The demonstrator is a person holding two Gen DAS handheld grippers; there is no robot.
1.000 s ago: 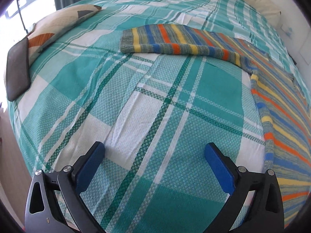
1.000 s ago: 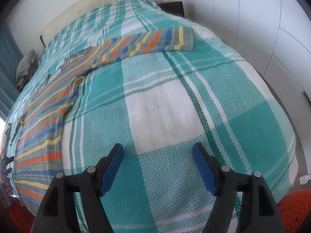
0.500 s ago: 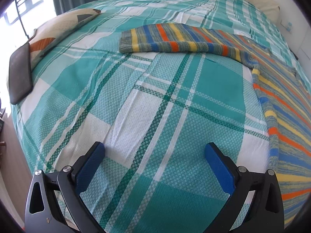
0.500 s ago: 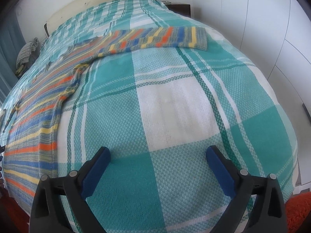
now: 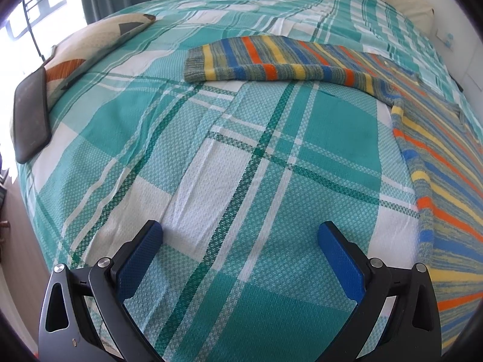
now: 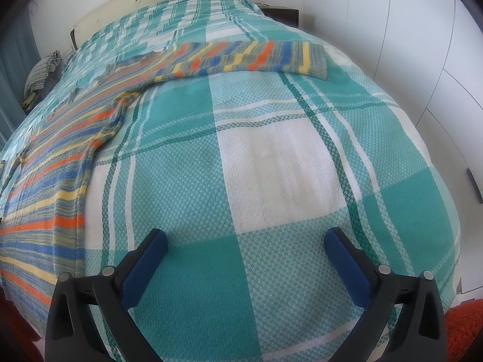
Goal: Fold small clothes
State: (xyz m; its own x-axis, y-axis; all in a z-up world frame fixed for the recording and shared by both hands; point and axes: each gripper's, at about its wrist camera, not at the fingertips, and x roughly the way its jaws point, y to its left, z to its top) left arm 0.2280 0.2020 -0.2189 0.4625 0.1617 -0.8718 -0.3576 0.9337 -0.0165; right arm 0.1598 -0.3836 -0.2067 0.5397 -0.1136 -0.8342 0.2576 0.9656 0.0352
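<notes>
A striped knit sweater (image 5: 446, 163) in blue, orange and yellow lies flat on the teal plaid bedspread (image 5: 211, 157). One sleeve (image 5: 271, 60) stretches out to the left in the left wrist view, the other sleeve (image 6: 256, 54) to the right in the right wrist view, where the body (image 6: 54, 181) fills the left edge. My left gripper (image 5: 240, 235) hovers open over bare bedspread, left of the sweater's body. My right gripper (image 6: 246, 241) is to the right of the body; its jaws are opening, with only bedspread under the gap.
A patterned pillow (image 5: 90, 48) and a dark flat pad (image 5: 30, 120) lie at the bed's left edge. A cream headboard (image 6: 151, 3) and a dark nightstand (image 6: 280, 15) stand at the far end. White wardrobe doors (image 6: 422, 45) line the right side, with an orange rug (image 6: 465, 325) below.
The right gripper's jaws have spread wider, and its view has rolled a little. The left gripper stays open in the same spot. The sweater has not moved.
</notes>
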